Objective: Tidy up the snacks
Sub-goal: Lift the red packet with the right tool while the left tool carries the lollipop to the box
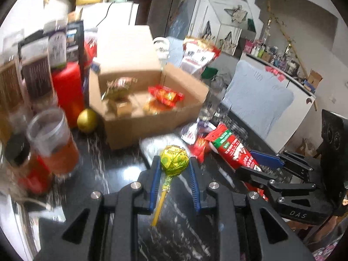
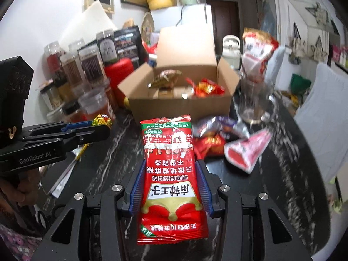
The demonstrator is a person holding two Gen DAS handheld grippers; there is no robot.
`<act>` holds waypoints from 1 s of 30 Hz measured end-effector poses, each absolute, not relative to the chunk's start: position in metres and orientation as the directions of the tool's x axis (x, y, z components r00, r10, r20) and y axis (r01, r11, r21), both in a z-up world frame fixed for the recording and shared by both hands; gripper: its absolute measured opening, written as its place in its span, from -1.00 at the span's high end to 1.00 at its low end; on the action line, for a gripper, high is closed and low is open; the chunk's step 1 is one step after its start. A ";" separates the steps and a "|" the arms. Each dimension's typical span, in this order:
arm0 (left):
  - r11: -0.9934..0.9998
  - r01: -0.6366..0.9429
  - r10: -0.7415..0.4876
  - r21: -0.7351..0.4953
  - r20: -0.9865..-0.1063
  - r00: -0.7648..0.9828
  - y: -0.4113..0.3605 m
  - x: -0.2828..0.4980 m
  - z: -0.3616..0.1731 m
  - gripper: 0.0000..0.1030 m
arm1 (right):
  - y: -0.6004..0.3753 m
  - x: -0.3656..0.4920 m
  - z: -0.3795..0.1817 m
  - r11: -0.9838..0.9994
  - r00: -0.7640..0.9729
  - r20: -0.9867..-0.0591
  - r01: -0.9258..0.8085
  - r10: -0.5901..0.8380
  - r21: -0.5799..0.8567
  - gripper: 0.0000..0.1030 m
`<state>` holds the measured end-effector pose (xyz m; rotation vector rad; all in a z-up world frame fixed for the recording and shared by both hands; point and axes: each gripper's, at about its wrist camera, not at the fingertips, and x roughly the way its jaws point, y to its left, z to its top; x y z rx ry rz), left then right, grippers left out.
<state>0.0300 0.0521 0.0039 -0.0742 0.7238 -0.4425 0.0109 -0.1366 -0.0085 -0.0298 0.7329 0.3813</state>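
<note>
Left hand-held gripper [image 1: 174,163] pinching round foil-wrapped lollipop [image 1: 173,158], right hand-held gripper [image 2: 171,167] clamping glossy red snack packet [image 2: 171,174], blurred, seemingly cardboard box [image 2: 180,105] beyond

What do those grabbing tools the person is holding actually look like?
Both tongs, left and right, are matte black plastic with silver bolts and ribbed blue pads inside the fingers. White lettering marks their sides. A floral-print sleeve shows at one edge.

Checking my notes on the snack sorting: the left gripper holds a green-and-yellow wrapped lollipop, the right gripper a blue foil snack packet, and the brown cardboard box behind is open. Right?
One slip: the right gripper holds a red foil snack packet, not blue, as the right wrist view shows. The left gripper does hold the green-and-yellow wrapped lollipop, and the brown cardboard box is open.
</note>
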 end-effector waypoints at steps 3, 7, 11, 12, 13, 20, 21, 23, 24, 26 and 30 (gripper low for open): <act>0.902 0.383 -0.423 -0.200 -0.581 0.695 0.048 0.035 0.025 0.52 | -0.136 0.016 0.006 0.930 0.702 -0.633 -0.358 0.326 0.082 0.13; 0.901 0.401 -0.423 -0.165 -0.535 0.731 0.043 0.043 0.048 0.52 | -0.138 0.027 0.024 0.923 0.723 -0.598 -0.377 0.346 0.078 0.13; 0.900 0.412 -0.425 -0.140 -0.485 0.764 0.040 0.055 0.070 0.52 | -0.140 0.043 0.046 0.920 0.756 -0.549 -0.387 0.357 0.065 0.13; 0.901 0.412 -0.424 -0.135 -0.477 0.770 0.040 0.059 0.074 0.52 | -0.141 0.047 0.050 0.920 0.760 -0.542 -0.388 0.358 0.064 0.13; 0.904 0.408 -0.419 -0.129 -0.467 0.779 0.039 0.064 0.079 0.52 | -0.141 0.052 0.056 0.919 0.767 -0.531 -0.390 0.361 0.062 0.13; 0.922 0.377 -0.378 -0.090 -0.426 0.822 0.038 0.106 0.097 0.51 | -0.144 0.090 0.080 0.916 0.792 -0.484 -0.397 0.371 0.052 0.13; 0.923 0.374 -0.374 -0.087 -0.429 0.822 0.037 0.112 0.099 0.52 | -0.144 0.099 0.083 0.916 0.794 -0.480 -0.398 0.373 0.053 0.13; 0.928 0.362 -0.361 -0.084 -0.437 0.824 0.036 0.130 0.099 0.51 | -0.144 0.112 0.086 0.914 0.794 -0.476 -0.402 0.378 0.055 0.13; 0.930 0.358 -0.357 -0.083 -0.438 0.825 0.036 0.135 0.099 0.51 | -0.144 0.119 0.087 0.914 0.795 -0.475 -0.401 0.377 0.055 0.13; 0.935 0.346 -0.345 -0.081 -0.445 0.826 0.035 0.152 0.099 0.51 | -0.143 0.135 0.089 0.914 0.797 -0.473 -0.402 0.376 0.050 0.13; 0.936 0.343 -0.339 -0.077 -0.456 0.823 0.033 0.184 0.095 0.51 | -0.142 0.167 0.088 0.915 0.794 -0.481 -0.401 0.372 0.045 0.13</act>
